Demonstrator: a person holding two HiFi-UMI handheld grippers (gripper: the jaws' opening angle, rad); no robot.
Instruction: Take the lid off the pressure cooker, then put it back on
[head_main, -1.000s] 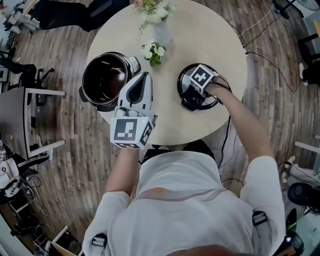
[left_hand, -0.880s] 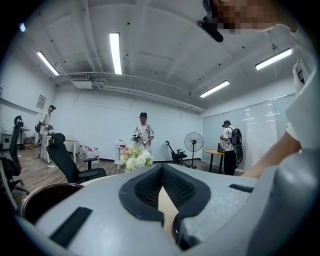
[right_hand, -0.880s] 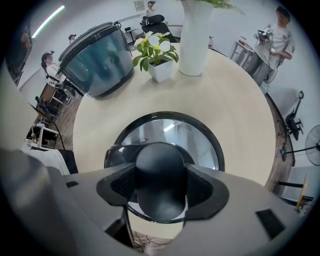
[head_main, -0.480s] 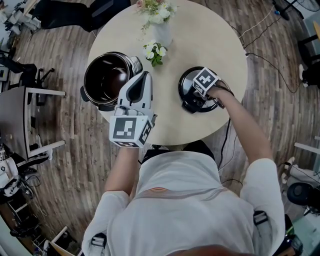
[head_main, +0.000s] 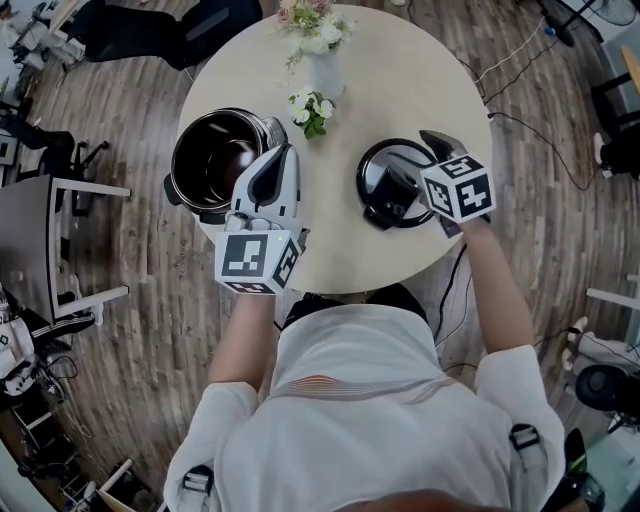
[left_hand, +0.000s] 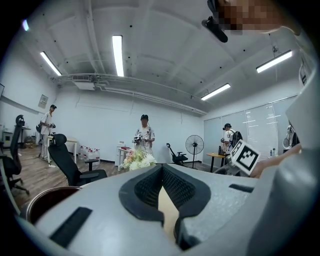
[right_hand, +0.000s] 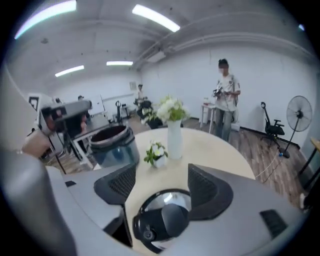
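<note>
Pot (head_main: 215, 160): open, no lid on it, at the left edge of the table (head_main: 400, 70); dark inside.
Lid (head_main: 392, 182): flat on the table, well to the right of the pot, black handle up; it touches nothing else.
Right gripper (head_main: 432, 150): above the lid, on its side away from the pot, tilted down at it. Its jaws have just been opening and stand wide apart; the lid lies below them in the right gripper view, and the pads do not touch it.
Left gripper (head_main: 287, 155): jaws closed on nothing, held level just beside the pot's right rim.
Stage: lid off and set down, by the look of it; putting it back is yet to be done.
Doing it well: come down with the handle centred between the pads and close squarely on it, so the lid hangs level. Carry it across to the pot, high enough to pass over the rim. Lower it flat so it seats all round. The left gripper is well placed to steady the pot if it slides.
Risk: an off-centre grip would tip the lid and catch the rim.
On the way: a small flower pot (head_main: 308, 108), just right of the pot, near the lid's path; a tall vase (head_main: 320, 60) beyond it.
Surface: pale round table, smooth, mostly bare.
Room: wood-plank floor, office chairs and desks left of the pot, white walls, strip lights, a standing fan, and people standing far off.
</note>
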